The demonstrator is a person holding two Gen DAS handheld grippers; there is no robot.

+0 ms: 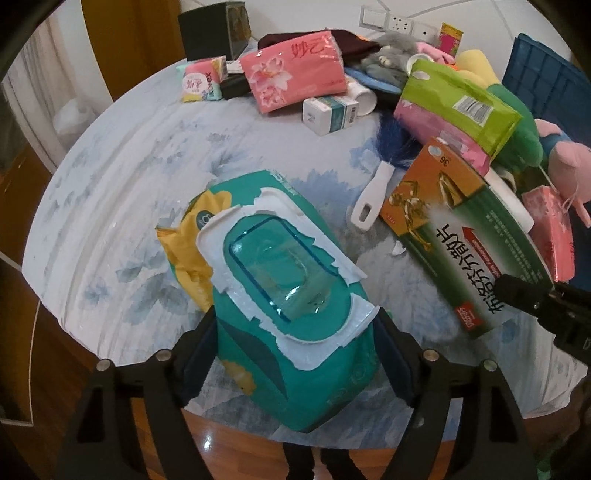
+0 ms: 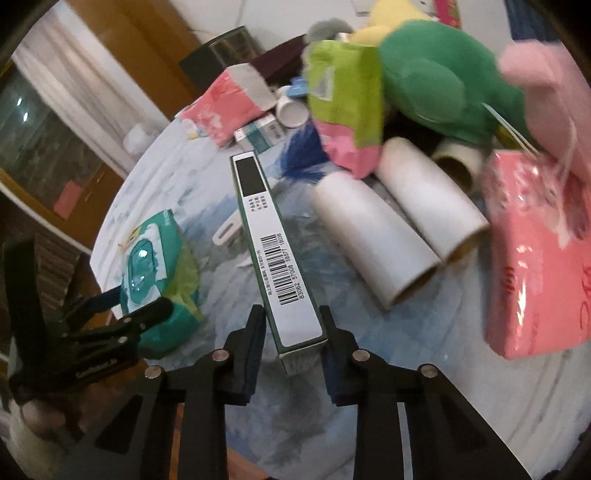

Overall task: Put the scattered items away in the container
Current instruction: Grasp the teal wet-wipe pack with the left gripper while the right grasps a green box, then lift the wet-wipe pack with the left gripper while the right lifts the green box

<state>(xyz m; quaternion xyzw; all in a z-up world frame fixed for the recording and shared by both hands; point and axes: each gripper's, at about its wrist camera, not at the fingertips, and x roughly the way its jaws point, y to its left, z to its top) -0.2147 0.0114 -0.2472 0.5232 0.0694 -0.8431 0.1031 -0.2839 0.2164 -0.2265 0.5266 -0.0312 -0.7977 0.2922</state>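
Note:
My left gripper (image 1: 295,332) is shut on a teal wet-wipes pack (image 1: 291,288) with a clear flip lid, at the near edge of the round table; the pack also shows in the right wrist view (image 2: 159,273). My right gripper (image 2: 293,325) is shut on the end of a long green and orange medicine box (image 2: 273,254), tilted with its far end raised; the box also shows in the left wrist view (image 1: 461,236). A blue crate (image 1: 546,77) stands at the far right.
Scattered items lie on the floral tablecloth (image 1: 122,206): pink tissue packs (image 1: 295,70), a small white box (image 1: 330,112), two white rolls (image 2: 373,236), a green pouch (image 1: 458,99), plush toys (image 2: 443,77), a blue duster (image 1: 384,147), a black box (image 1: 214,29).

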